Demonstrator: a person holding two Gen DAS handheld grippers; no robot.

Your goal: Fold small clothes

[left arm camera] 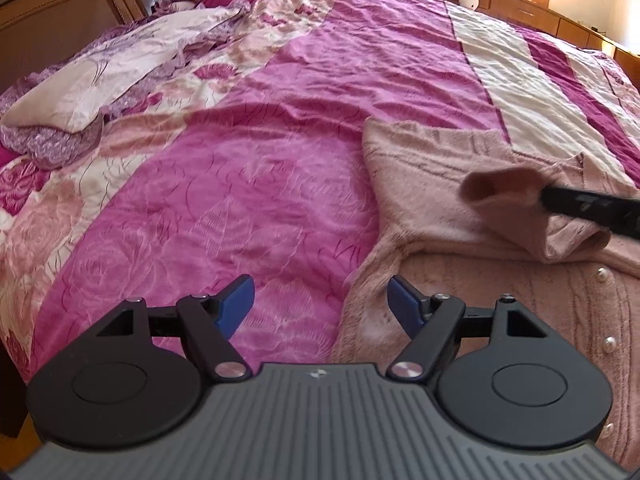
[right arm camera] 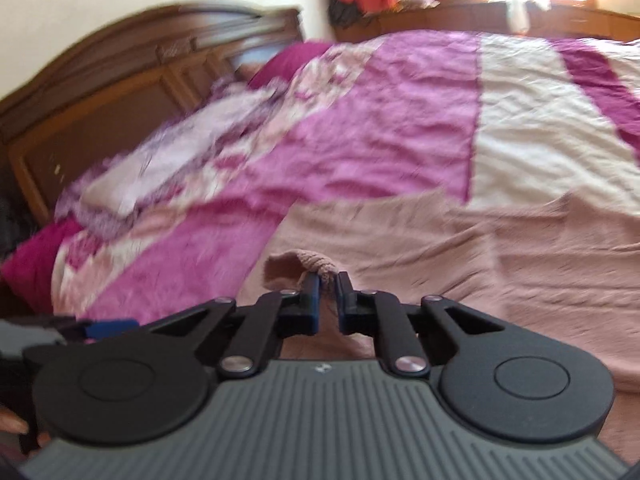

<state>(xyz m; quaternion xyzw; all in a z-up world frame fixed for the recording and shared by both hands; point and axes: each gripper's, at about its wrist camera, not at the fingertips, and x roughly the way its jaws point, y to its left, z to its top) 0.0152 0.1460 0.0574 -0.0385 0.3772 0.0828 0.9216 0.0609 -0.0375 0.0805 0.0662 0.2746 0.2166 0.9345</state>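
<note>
Your right gripper (right arm camera: pixel 329 280) is clamped on the cuff (right arm camera: pixel 308 262) of the pink knit cardigan (left arm camera: pixel 472 280), with the cuff raised off the fabric below it. Only a small bunch of knit sits between the pads, near their tips. That is the first risk: if you swing the sleeve (left arm camera: pixel 516 208) fast across the body, a shallow pinch like this can let go and the sleeve drops short of its fold line. The right wrist view is smeared with motion blur, so I cannot tell how deep the hold really is.

Your left gripper (left arm camera: pixel 322 300) hangs with its jaws spread wide and nothing between them, over the cardigan's left edge where it meets the magenta bedspread (left arm camera: pixel 248 184). The cardigan itself lies spread on the near right part of the bed, buttoned front facing up, pearl buttons (left arm camera: pixel 600 276) running towards the near edge.

Nothing pins the body down, so pulling on the sleeve can drag the whole garment and ruck it. The bedspread is soft and creased, which makes that more likely. The loose knit may also snag on a pad edge when you let go, lifting the sleeve back up.

Press the left one down on the shoulder before you carry on, in my judgement.
</note>
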